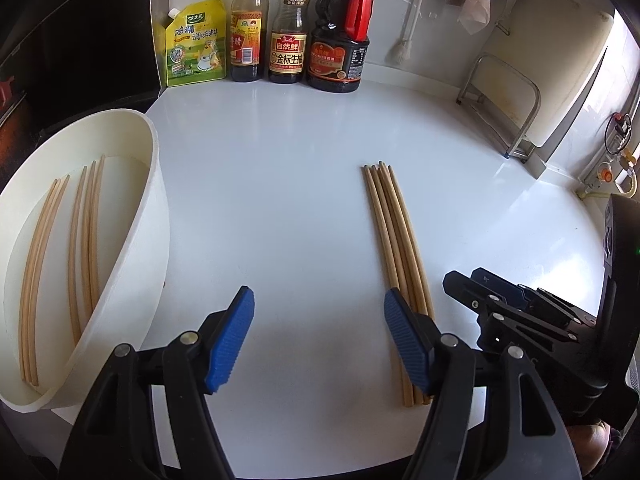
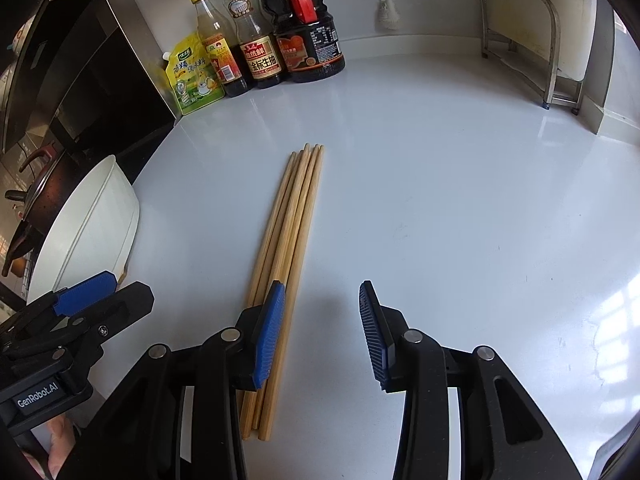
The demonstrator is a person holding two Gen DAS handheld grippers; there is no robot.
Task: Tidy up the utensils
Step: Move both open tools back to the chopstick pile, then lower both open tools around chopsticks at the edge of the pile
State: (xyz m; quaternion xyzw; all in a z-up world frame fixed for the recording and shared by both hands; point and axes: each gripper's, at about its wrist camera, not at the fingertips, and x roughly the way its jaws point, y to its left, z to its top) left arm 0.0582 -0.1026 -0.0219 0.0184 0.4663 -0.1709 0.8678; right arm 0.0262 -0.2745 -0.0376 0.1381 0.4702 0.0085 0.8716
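Several wooden chopsticks (image 1: 394, 240) lie bundled lengthwise on the white counter (image 1: 280, 200). A white oval holder (image 1: 154, 200) at the left lies tilted with several chopsticks (image 1: 82, 240) inside. My left gripper (image 1: 320, 340) is open over bare counter, its right pad beside the bundle's near end. In the right wrist view the same bundle (image 2: 286, 248) runs under the left pad of my right gripper (image 2: 322, 336), which is open with only counter between its pads. The left gripper (image 2: 86, 292) shows at the lower left there, the holder (image 2: 100, 224) behind it.
A yellow seasoning pouch (image 1: 194, 44) and three sauce bottles (image 1: 286, 28) stand along the back wall. A metal rack (image 1: 502, 104) with a white board sits at the back right. A dark stove and pan (image 2: 40, 192) lie past the counter's left edge.
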